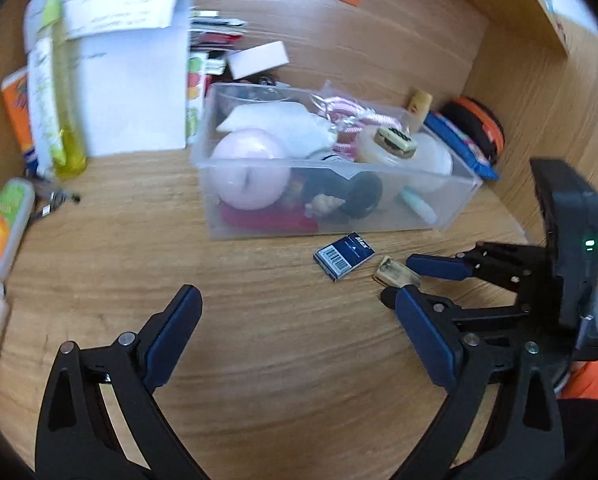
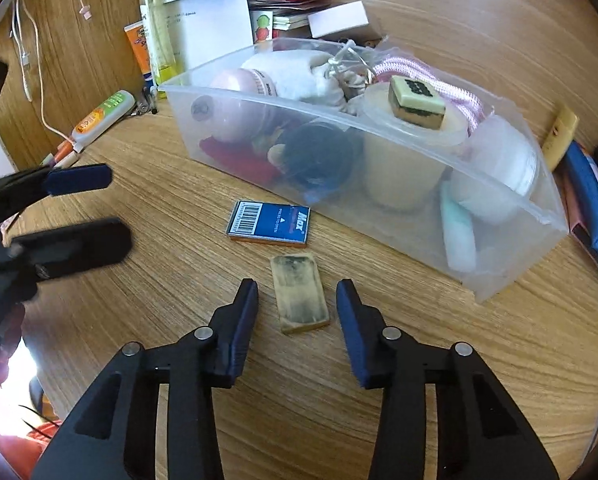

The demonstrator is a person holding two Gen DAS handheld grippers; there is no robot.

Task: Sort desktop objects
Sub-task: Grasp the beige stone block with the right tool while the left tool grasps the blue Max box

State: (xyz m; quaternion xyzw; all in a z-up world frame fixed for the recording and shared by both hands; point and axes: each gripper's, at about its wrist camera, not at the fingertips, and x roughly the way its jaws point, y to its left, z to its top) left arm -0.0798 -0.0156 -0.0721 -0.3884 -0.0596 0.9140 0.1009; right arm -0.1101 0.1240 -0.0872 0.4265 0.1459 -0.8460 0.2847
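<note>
While the right gripper (image 2: 297,300) stands part-open, the tan block (image 2: 300,299) lies btwn its fingers, pads not touching

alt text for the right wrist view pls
The right gripper straddles a small tan rectangular block on the wooden desk, pads not touching it. Beyond lie a blue staples box and a cluttered clear plastic bin.

A wood-grain desk (image 2: 179,208) carries a clear plastic bin (image 2: 499,264), with a blue staple box (image 2: 269,223) and a worn tan block (image 2: 299,296) lying just ahead of the right claw (image 2: 297,292); pens (image 2: 65,156) lie far left.
</note>
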